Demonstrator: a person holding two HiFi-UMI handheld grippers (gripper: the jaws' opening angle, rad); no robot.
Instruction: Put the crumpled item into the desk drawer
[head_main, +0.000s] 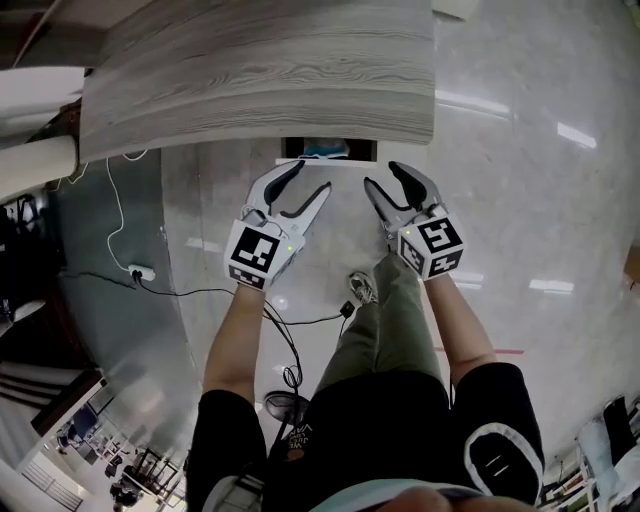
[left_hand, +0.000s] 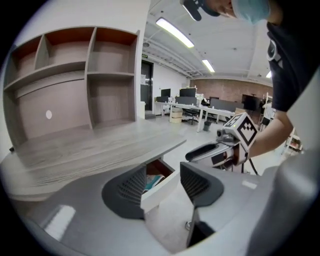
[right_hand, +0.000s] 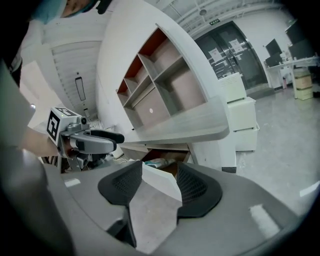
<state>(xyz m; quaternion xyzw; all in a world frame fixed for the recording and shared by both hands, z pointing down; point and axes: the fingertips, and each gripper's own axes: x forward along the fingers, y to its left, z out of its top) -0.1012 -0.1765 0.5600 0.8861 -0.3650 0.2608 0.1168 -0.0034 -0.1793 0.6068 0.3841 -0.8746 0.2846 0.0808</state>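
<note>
1. The crumpled item (head_main: 325, 151) lay inside the desk drawer (head_main: 330, 162), which stood partly pulled out under the desk (head_main: 260, 80). It showed teal and white, but too little was visible to tell its material.
2. Handling, judged: probably light, soft and easily squashed, not fragile, and unlikely to slip. If it needed moving, the best hold would be a pinch on a raised fold at its top, from above through the open gap.
3. Task state, judged: the item was in place, and only pushing the white drawer front in appeared left to do.
4. The left gripper (head_main: 308, 180) had its jaws spread with nothing pinched. It hung just in front of the drawer, the drawer front lined up in the gap, apparently not touching.
5. The right gripper (head_main: 385, 178) was the same: jaws apart and empty, beside the left one and aimed at the drawer.
6. Count: one crumpled item, one open drawer, one desk, two grippers.
</note>
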